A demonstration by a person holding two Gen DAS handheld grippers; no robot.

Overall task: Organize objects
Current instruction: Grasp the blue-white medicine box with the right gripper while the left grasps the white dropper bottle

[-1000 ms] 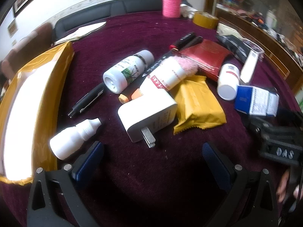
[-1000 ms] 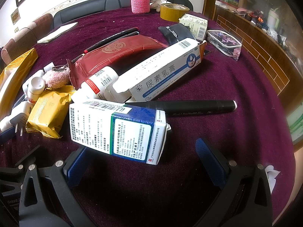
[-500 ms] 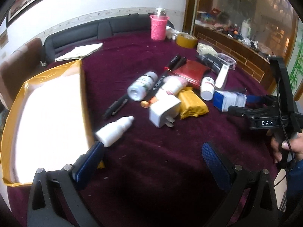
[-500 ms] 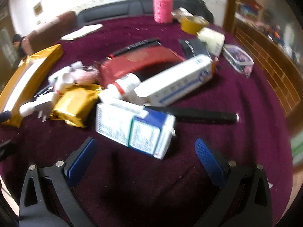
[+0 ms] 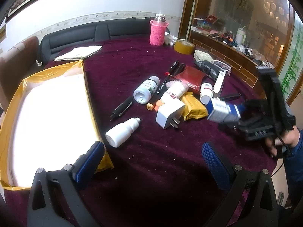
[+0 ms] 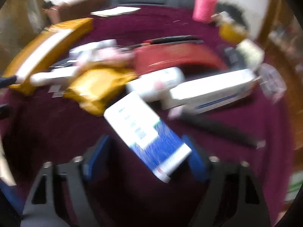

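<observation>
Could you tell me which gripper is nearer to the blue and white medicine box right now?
Right. The right gripper is closing with the blue and white medicine box between its fingers; the left gripper hangs open, well short of it.

bench (image 5: 132, 60): deep maroon cloth, speckled with pale crumbs
tray (image 5: 17, 87): glossy yellow-gold walls, white inside
carton (image 6: 147, 136): white with a blue panel, a thin red stripe at one end
fingers (image 5: 89, 160): blue textured pads on black arms
packet (image 5: 193, 106): mustard yellow
pouch (image 5: 191, 75): dark red
dropper bottle (image 5: 121, 132): plain white
plug adapter (image 5: 168, 113): white
cup sleeve (image 5: 157, 32): pink knit
tape roll (image 5: 183, 46): yellowish brown
long box (image 6: 212, 90): white with a blue line
</observation>
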